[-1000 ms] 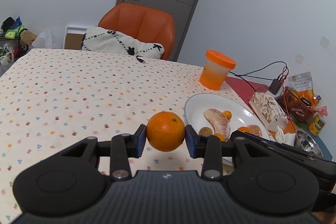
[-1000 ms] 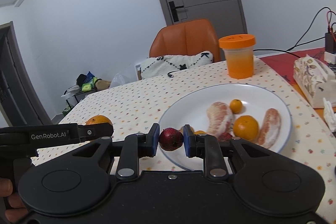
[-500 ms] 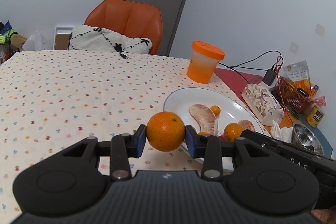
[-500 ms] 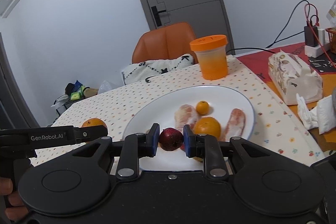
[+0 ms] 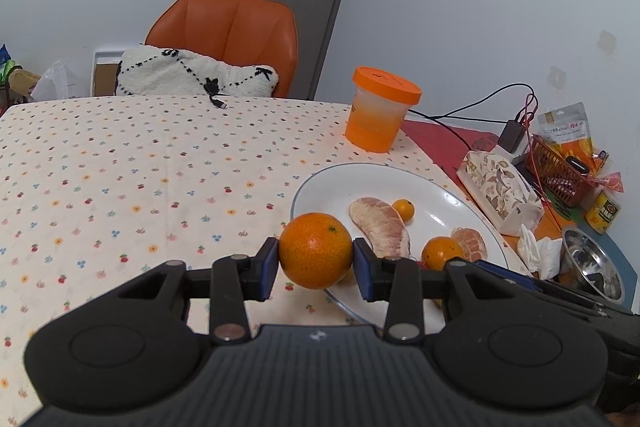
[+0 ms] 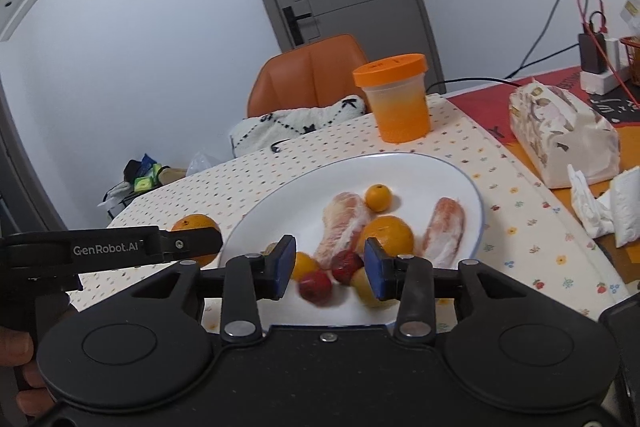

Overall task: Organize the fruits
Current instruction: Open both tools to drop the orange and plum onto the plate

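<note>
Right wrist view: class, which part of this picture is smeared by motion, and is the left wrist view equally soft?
Right wrist view: the small red fruit between the open jaws is streaked, while the plate stays crisp. Left wrist view: sharp throughout, including the gripped orange; the door frame bows from fisheye distortion.

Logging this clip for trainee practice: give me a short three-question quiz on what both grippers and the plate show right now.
1. True or false: the left gripper is shut on an orange.
2. The right gripper is: A open, B shut on a red fruit, C out of view?
3. What lies between the right gripper's fingers?

Key: 1 true. 2 A. 3 A blurred small red fruit, free of both pads, over the white plate.
</note>
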Available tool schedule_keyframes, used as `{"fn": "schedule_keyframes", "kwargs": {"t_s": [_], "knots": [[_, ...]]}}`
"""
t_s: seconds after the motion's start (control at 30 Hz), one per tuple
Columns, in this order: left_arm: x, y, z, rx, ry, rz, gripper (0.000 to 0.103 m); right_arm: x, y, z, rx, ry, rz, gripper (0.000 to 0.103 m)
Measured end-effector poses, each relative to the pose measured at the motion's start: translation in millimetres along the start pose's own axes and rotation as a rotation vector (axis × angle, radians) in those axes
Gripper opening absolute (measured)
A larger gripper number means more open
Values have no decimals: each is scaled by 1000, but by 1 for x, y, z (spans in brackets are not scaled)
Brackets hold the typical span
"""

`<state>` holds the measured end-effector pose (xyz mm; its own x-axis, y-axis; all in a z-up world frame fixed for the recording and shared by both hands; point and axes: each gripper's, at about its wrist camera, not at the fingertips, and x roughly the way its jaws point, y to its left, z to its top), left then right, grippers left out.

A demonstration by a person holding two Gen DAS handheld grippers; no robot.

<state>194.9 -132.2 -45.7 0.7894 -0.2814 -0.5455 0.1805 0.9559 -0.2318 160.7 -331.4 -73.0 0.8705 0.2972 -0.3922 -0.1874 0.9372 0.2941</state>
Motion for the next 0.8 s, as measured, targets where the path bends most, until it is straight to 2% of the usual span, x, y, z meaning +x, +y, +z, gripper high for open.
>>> {"fn": "schedule_keyframes", "kwargs": {"t_s": [0.4, 0.53, 0.6, 0.73, 0.8], "knots": [[26, -2, 17, -4, 4, 4, 38, 1, -8, 3, 8, 7, -26, 41], [26, -4, 23, 7, -24, 28, 49, 1, -8, 5, 6, 3, -31, 42], [25, -2, 23, 0, -21, 31, 60, 0, -7, 5, 5, 3, -30, 42], [18, 2, 18, 5, -23, 48, 67, 1, -3, 3, -1, 6, -24, 44], [14, 4, 16, 9, -21, 61, 76, 2, -1, 3, -1, 6, -21, 45]]}}
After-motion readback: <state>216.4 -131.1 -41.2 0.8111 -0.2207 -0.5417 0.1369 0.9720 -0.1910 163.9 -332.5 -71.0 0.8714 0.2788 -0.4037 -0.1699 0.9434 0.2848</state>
